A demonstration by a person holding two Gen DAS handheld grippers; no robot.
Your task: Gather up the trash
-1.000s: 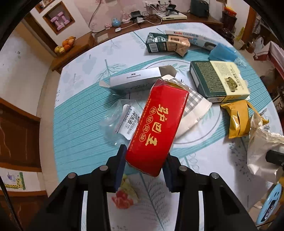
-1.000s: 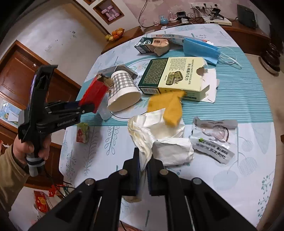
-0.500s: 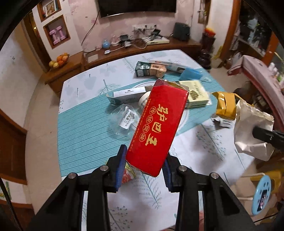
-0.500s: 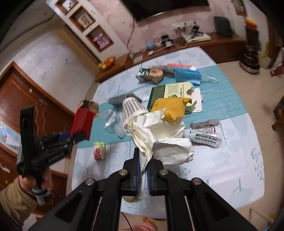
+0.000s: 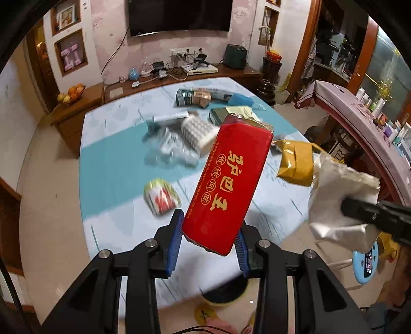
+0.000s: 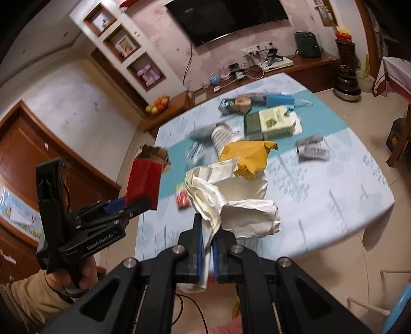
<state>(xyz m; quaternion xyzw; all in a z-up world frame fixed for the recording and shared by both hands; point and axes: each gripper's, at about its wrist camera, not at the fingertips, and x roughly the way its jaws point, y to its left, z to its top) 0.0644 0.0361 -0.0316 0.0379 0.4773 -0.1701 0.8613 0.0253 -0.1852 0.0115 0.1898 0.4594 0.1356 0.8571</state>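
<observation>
Here the left gripper [image 5: 209, 239] pinches a long red packet [image 5: 228, 185]; the right gripper [image 6: 208, 253] pinches crumpled white paper [image 6: 231, 203] with a yellow wrapper [image 6: 250, 158].

A dark television [image 5: 179, 15] is mounted on the pink wall. Below it, a wooden sideboard [image 5: 84, 100] is seen, with a fruit bowl [image 5: 72, 93] at its left end, a white box [image 5: 203, 68] amid cables under the television, and a dark appliance [image 5: 235, 56] further right.
</observation>
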